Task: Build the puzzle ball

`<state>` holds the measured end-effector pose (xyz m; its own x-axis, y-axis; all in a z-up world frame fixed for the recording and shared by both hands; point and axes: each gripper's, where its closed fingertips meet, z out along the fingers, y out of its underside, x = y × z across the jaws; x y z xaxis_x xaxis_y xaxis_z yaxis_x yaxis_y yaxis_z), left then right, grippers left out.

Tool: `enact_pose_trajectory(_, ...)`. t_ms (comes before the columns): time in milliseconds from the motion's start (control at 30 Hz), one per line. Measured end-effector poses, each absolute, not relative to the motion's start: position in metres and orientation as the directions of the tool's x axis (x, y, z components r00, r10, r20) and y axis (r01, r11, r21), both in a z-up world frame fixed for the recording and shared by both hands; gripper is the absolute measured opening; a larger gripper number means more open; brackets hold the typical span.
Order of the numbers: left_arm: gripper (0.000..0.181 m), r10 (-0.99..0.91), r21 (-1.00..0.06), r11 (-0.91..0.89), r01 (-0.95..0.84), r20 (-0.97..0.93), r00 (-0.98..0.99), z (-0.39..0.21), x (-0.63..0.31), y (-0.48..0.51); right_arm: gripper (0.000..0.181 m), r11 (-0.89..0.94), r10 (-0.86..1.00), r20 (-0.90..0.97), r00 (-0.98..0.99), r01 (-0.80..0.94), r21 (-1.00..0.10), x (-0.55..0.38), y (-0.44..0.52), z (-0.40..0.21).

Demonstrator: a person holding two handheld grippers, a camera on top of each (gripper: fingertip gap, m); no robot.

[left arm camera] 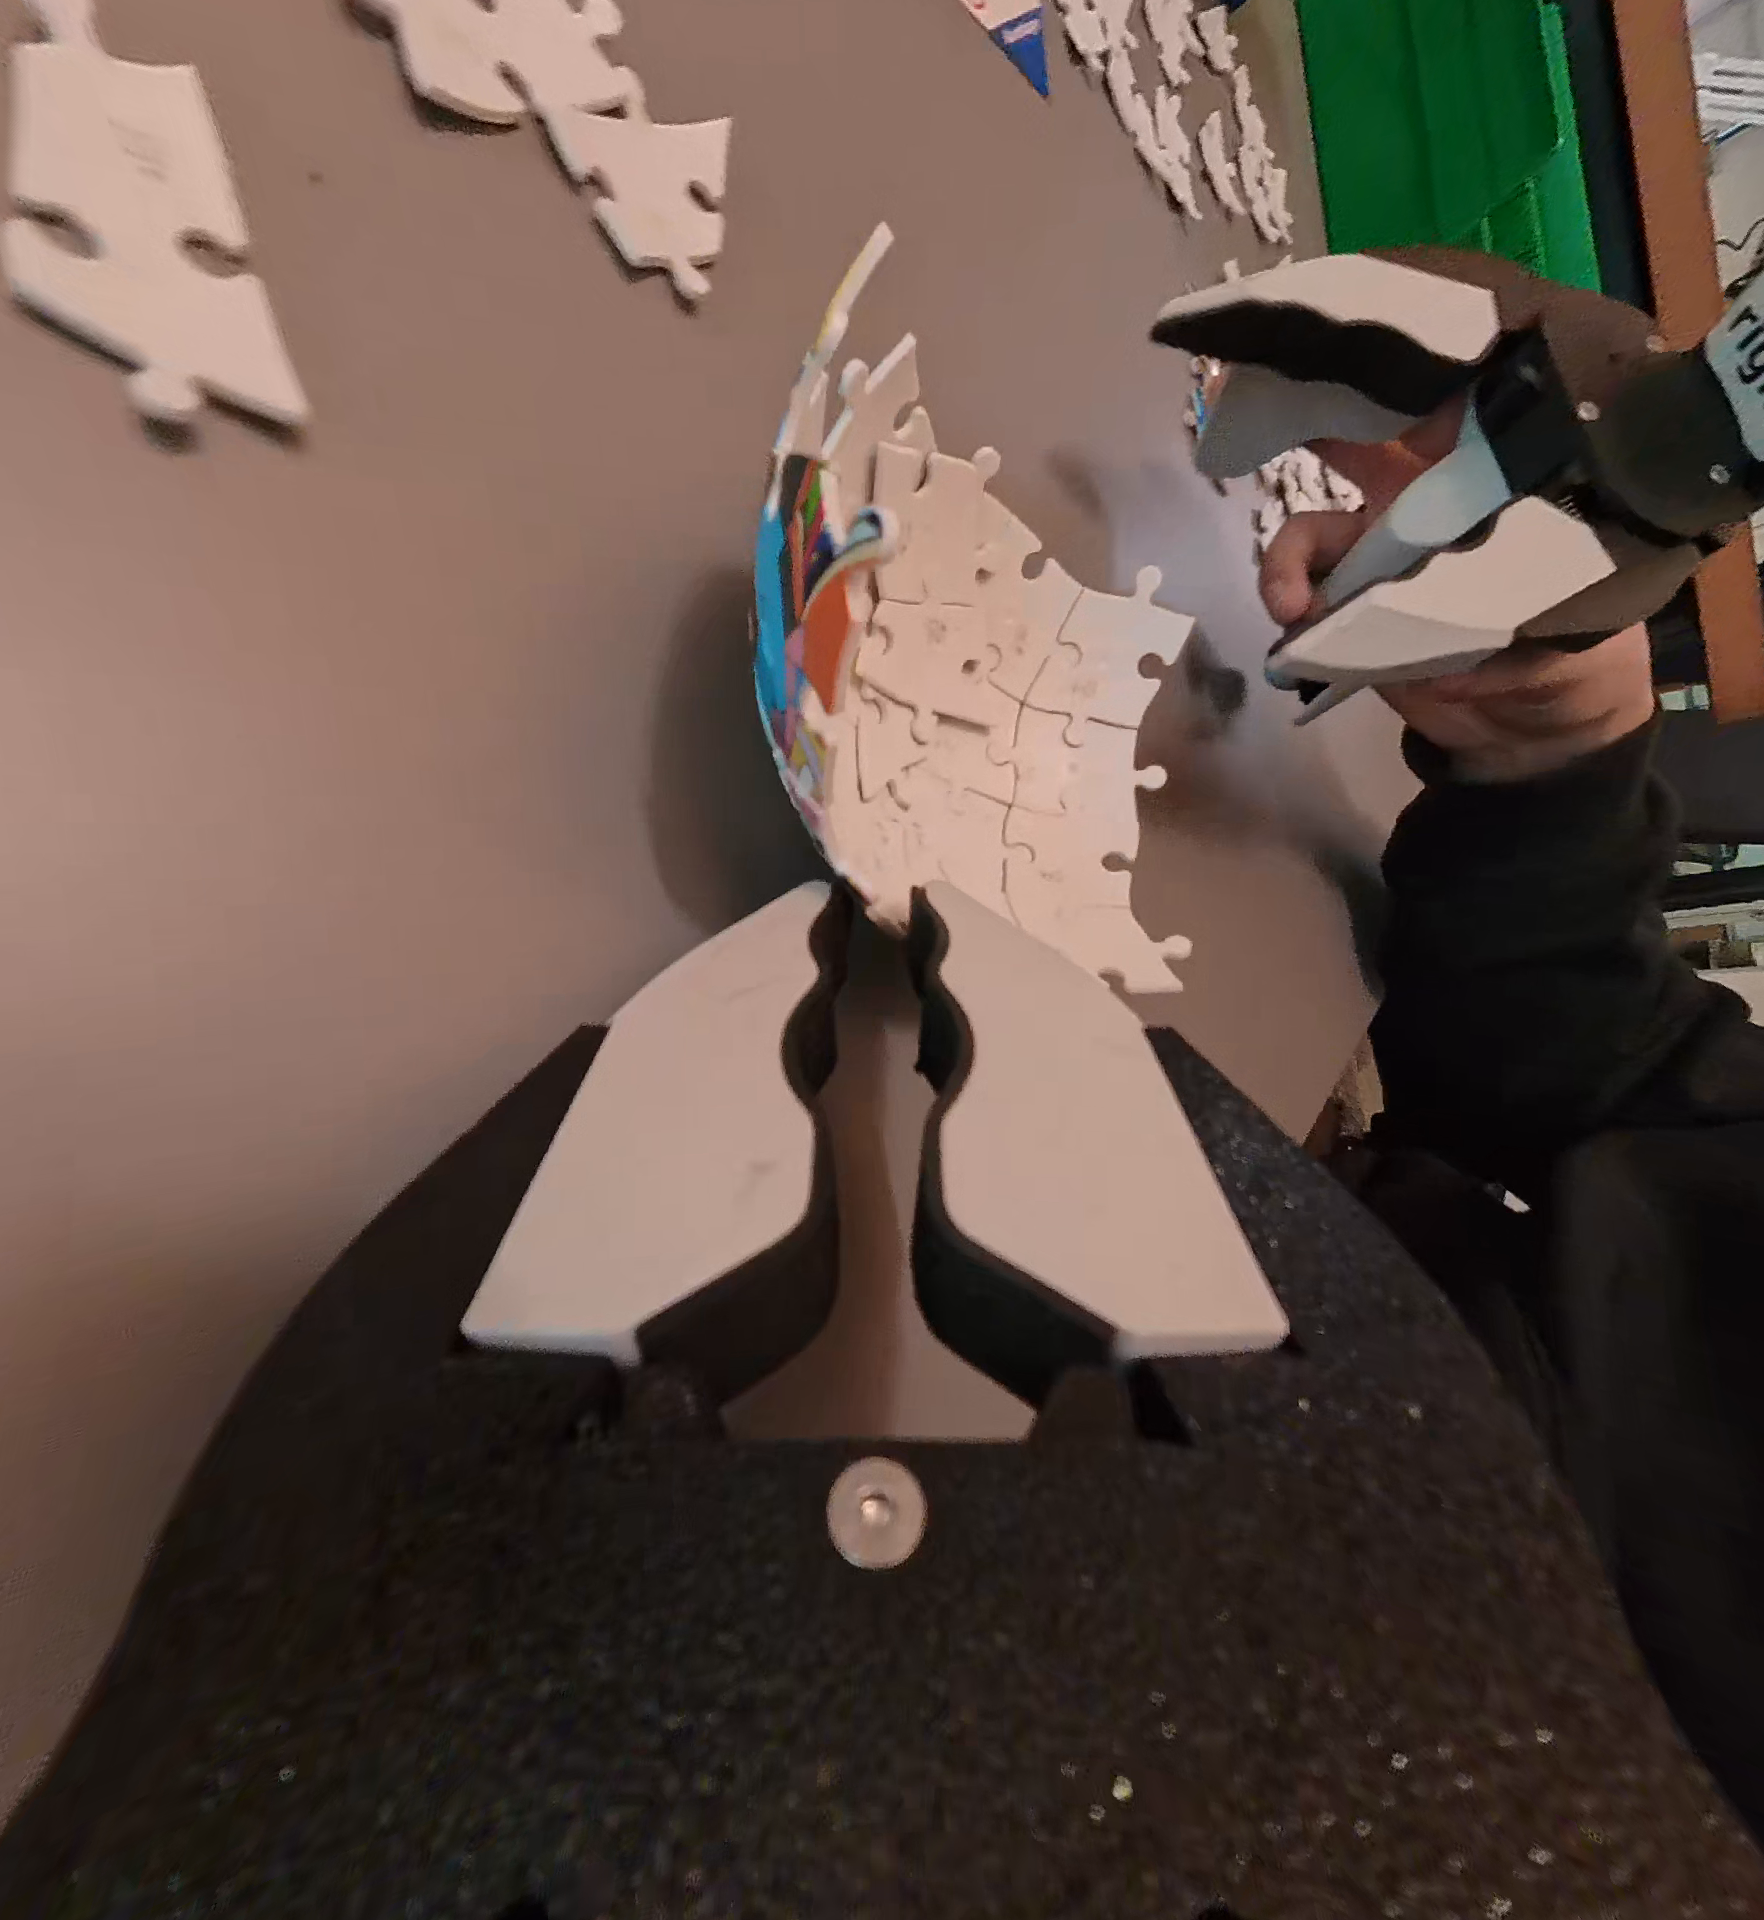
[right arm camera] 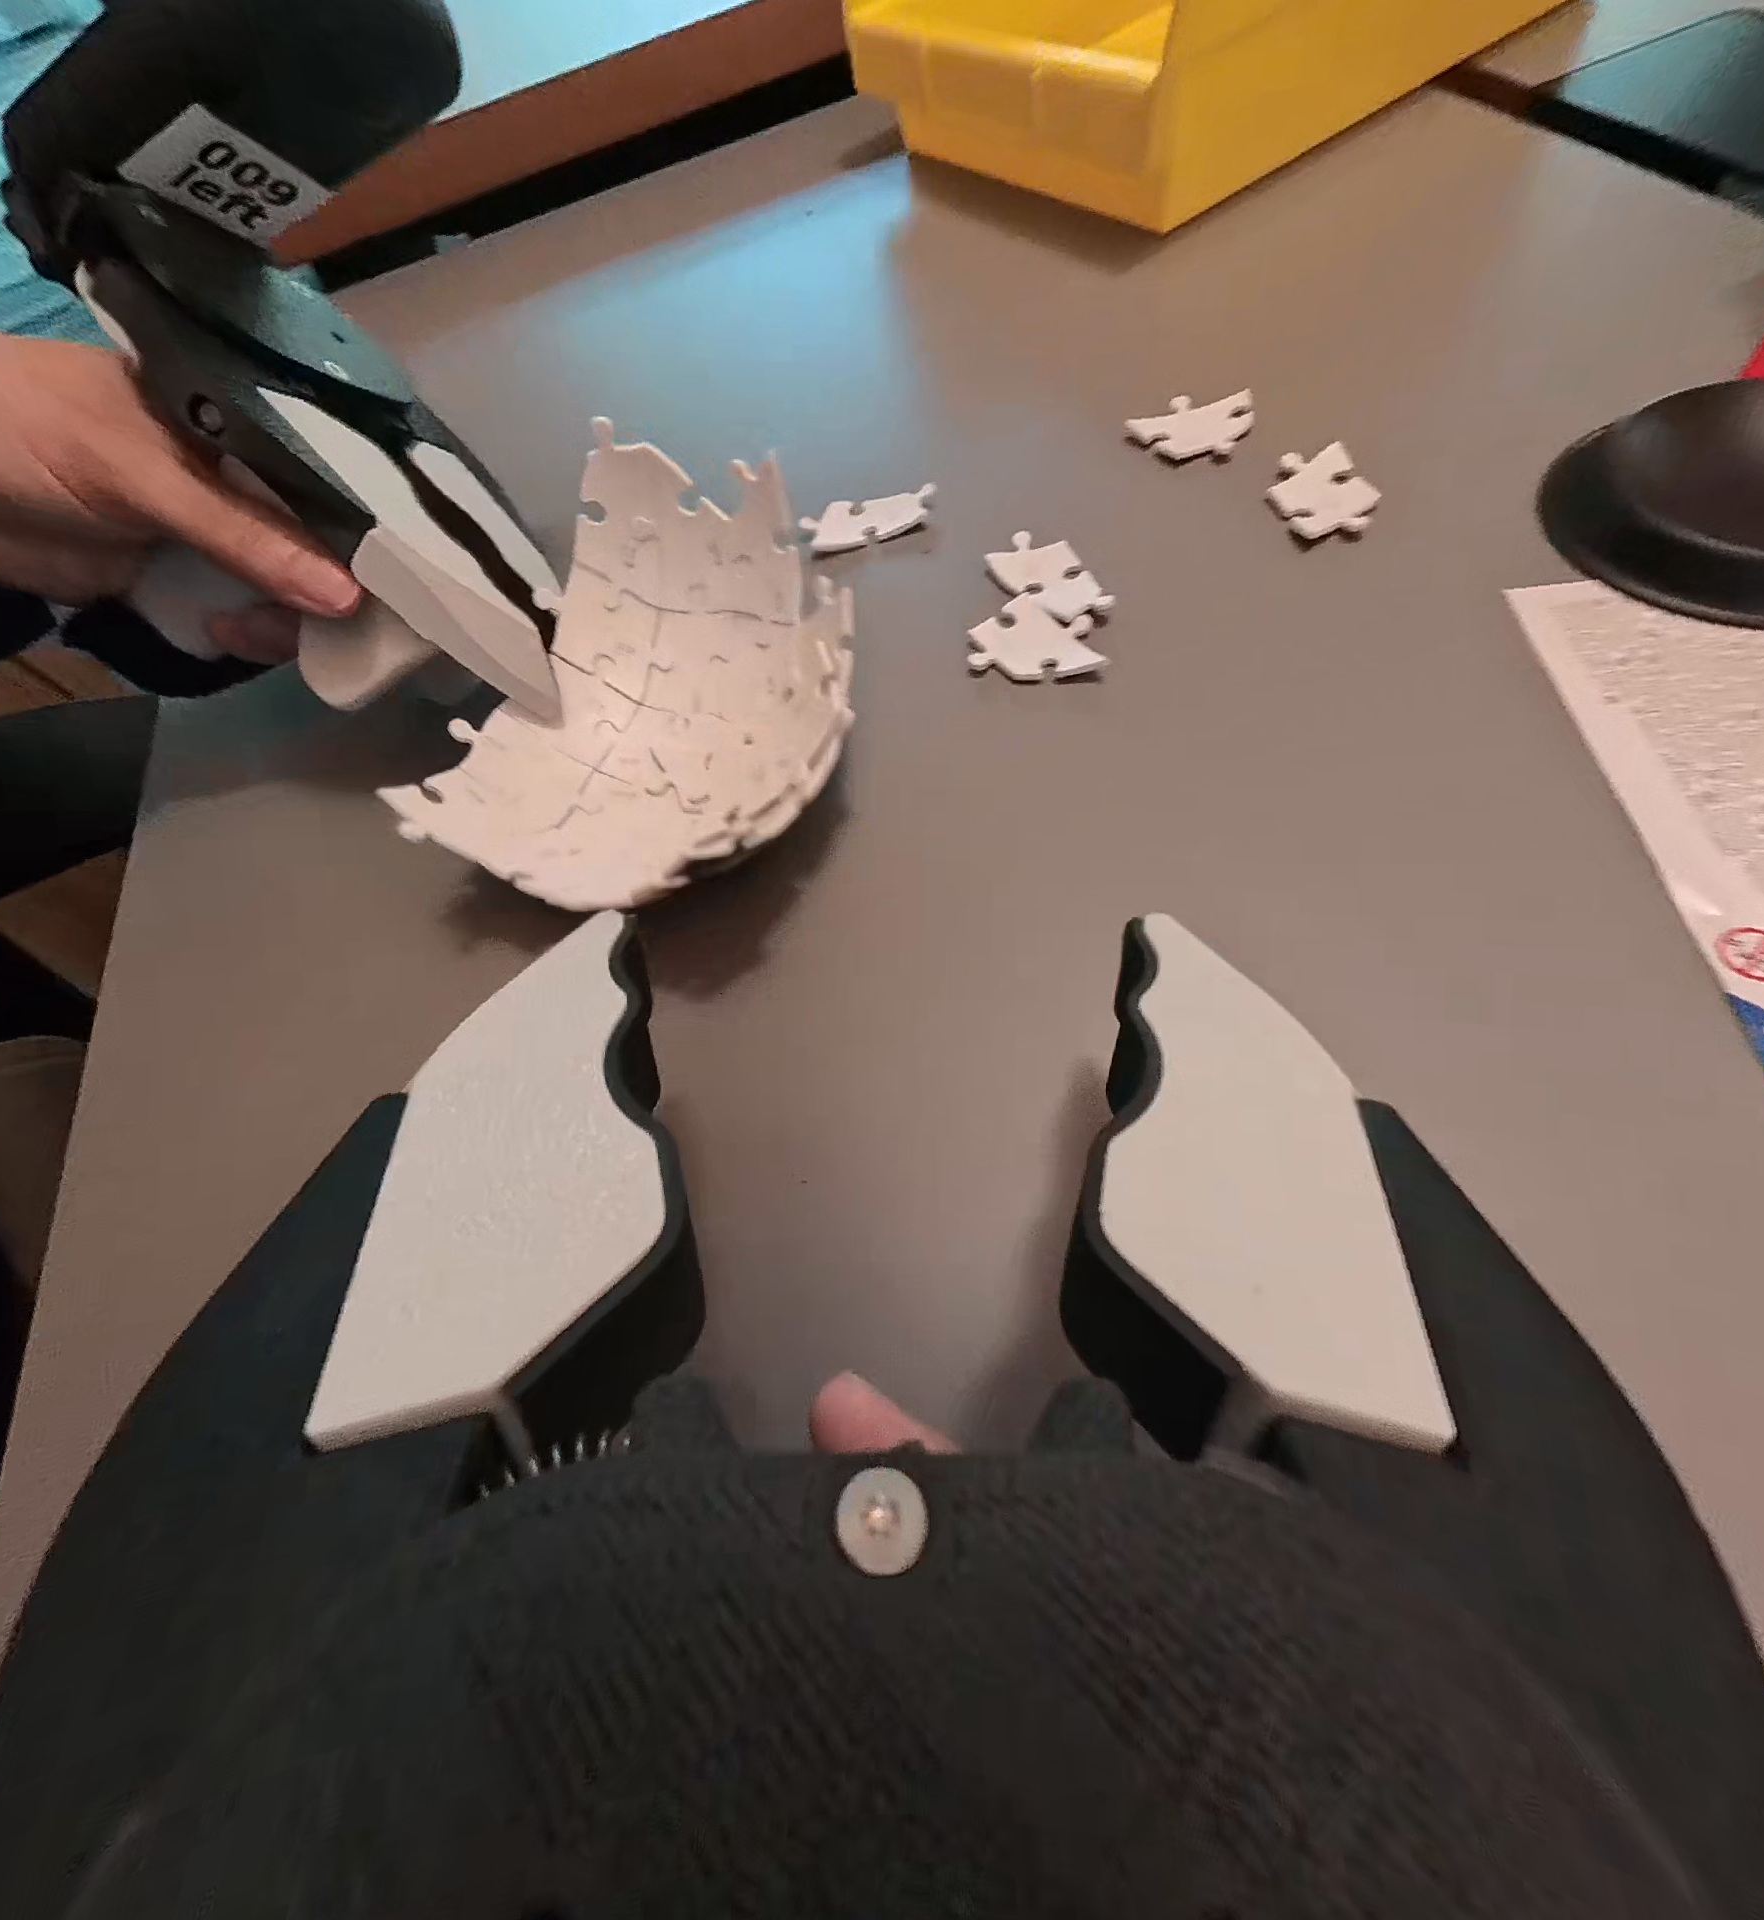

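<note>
The partly built puzzle ball (right arm camera: pixel 691 717) is a curved bowl-like shell, white inside and coloured outside, resting tilted on the grey table (right arm camera: pixel 961 831). My left gripper (right arm camera: pixel 551 657) is shut on the shell's near-left rim. In the left wrist view the fingers (left arm camera: pixel 878 920) pinch the shell's edge (left arm camera: pixel 971 707). My right gripper (right arm camera: pixel 880 935) is open and empty, hovering over the table just in front of the shell. It also shows in the left wrist view (left arm camera: pixel 1221 499), to the right of the shell with its jaws wide apart.
Several loose white pieces (right arm camera: pixel 1039 613) lie right of the shell, with more farther off (right arm camera: pixel 1190 424) and in the left wrist view (left arm camera: pixel 140 239). A yellow bin (right arm camera: pixel 1169 94) stands at the back. A black domed base (right arm camera: pixel 1709 499) and a printed sheet (right arm camera: pixel 1709 769) are at the right.
</note>
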<state>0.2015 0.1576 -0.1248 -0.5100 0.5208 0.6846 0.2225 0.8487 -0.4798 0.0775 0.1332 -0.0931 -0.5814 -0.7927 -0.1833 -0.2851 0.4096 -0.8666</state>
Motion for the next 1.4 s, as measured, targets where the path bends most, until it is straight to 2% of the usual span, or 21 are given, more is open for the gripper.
enact_pose_trajectory(433,0.012,0.657,-0.564,0.754,0.337,0.629,-0.416,-0.123,0.128,0.177,0.083,0.446,-0.816,-0.214,-0.538,-0.349,-0.825,0.064,0.146,-0.101)
enact_pose_trajectory(633,0.012,0.713,-0.605,0.701,0.377,0.583,-0.390,-0.124,0.103,0.186,0.075,0.491,-0.782,-0.265,-0.564,-0.296,-0.820,0.043,0.145,-0.099)
enact_pose_trajectory(833,0.021,0.726,-0.615,0.687,0.387,0.565,-0.392,-0.122,0.097,0.193,0.069,0.498,-0.784,-0.217,-0.582,-0.379,-0.780,0.016,0.150,-0.104)
enact_pose_trajectory(1067,0.033,0.739,-0.597,0.674,0.435,0.545,-0.397,-0.121,0.096,0.204,0.062,0.543,-0.759,-0.272,-0.592,-0.345,-0.765,0.004,0.152,-0.105)
enact_pose_trajectory(1300,0.039,0.782,-0.604,0.620,0.500,0.428,-0.453,-0.119,0.114,0.205,0.061,0.541,-0.758,-0.295,-0.582,-0.307,-0.783,0.001,0.155,-0.087)
enact_pose_trajectory(1400,0.040,0.810,-0.643,0.566,0.515,0.320,-0.491,-0.102,0.127,0.193,0.061,0.537,-0.770,-0.300,-0.563,-0.319,-0.781,-0.003,0.161,-0.083)
